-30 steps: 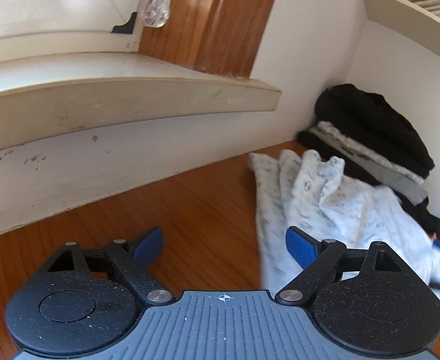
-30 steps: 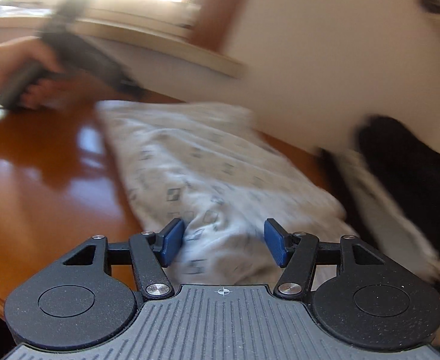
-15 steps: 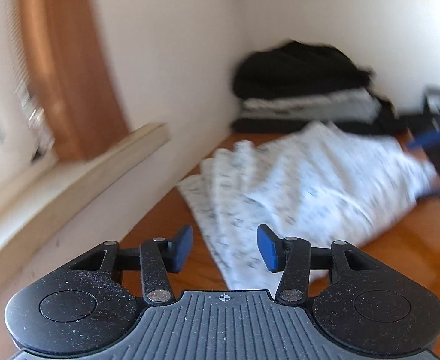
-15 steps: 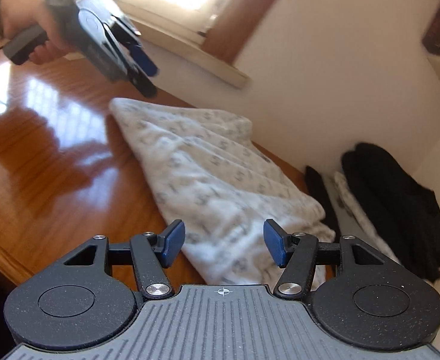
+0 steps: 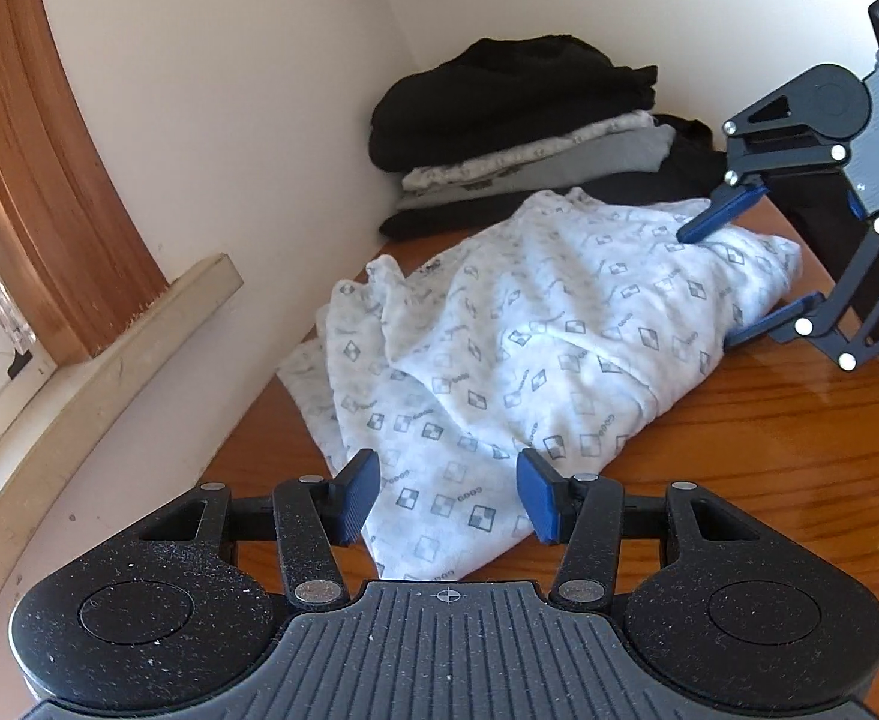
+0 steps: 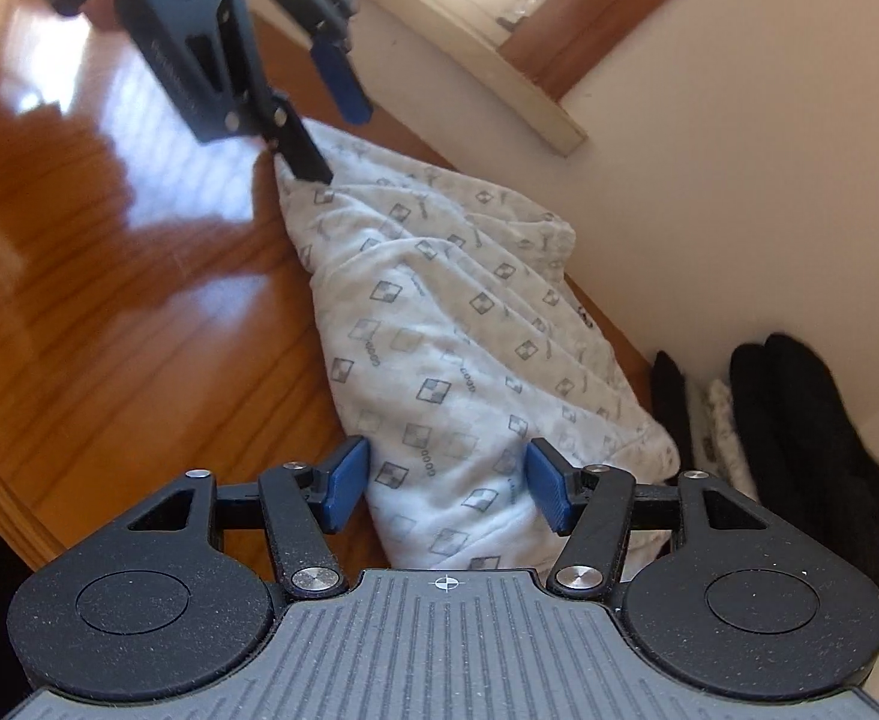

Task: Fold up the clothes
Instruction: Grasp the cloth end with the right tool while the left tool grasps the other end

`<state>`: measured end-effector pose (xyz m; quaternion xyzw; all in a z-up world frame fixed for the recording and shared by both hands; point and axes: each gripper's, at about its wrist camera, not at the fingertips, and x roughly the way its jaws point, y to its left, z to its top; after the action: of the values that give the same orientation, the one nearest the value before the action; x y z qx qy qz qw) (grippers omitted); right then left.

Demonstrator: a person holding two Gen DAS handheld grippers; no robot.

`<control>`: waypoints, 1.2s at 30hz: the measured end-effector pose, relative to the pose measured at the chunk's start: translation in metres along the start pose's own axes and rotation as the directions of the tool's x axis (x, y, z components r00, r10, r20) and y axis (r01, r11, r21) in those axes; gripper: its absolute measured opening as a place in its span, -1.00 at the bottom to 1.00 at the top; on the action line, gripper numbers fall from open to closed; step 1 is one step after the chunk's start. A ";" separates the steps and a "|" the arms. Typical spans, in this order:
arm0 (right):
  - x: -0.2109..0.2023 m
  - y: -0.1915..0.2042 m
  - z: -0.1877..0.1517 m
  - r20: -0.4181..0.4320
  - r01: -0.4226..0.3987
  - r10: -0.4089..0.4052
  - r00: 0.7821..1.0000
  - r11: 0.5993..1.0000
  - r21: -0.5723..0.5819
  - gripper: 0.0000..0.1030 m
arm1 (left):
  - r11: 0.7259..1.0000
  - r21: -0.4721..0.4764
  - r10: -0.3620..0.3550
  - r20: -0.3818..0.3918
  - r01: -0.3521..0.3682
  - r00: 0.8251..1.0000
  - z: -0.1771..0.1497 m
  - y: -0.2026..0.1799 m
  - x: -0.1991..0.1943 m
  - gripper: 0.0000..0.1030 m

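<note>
Patterned white garment (image 5: 529,336) on wooden table (image 5: 769,438); folded pile (image 5: 517,120) beyond

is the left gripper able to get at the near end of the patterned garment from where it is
Probably yes: the left gripper already straddles the near end of the white patterned garment, jaws apart, nothing between. The right gripper is closing around the far end.

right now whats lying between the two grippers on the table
Only the white patterned garment: it spans from the left gripper to the right gripper, clearest in the left wrist view. Each gripper straddles one end.
</note>
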<state>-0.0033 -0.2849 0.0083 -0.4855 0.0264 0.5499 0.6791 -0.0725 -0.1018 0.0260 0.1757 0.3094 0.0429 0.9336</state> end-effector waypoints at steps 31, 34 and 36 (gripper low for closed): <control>-0.020 -0.018 -0.018 -0.032 0.094 -0.097 0.995 0.992 -0.087 -0.75 | 0.987 0.131 0.080 0.070 -0.089 0.994 0.003 -0.015 0.016 -0.78; -0.028 -0.029 -0.027 -0.066 0.115 -0.124 0.990 0.986 -0.120 -0.79 | 0.983 0.147 0.098 0.068 -0.107 0.993 0.003 -0.013 0.015 -0.78; -0.032 -0.035 -0.036 -0.092 0.135 -0.146 0.985 0.984 -0.119 -0.85 | 0.985 0.137 0.096 0.066 -0.104 0.993 0.002 -0.009 0.015 -0.80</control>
<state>0.0288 -0.3299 0.0297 -0.5505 -0.0046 0.4759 0.6859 -0.0593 -0.1080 0.0156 0.2572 0.2746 0.0628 0.9244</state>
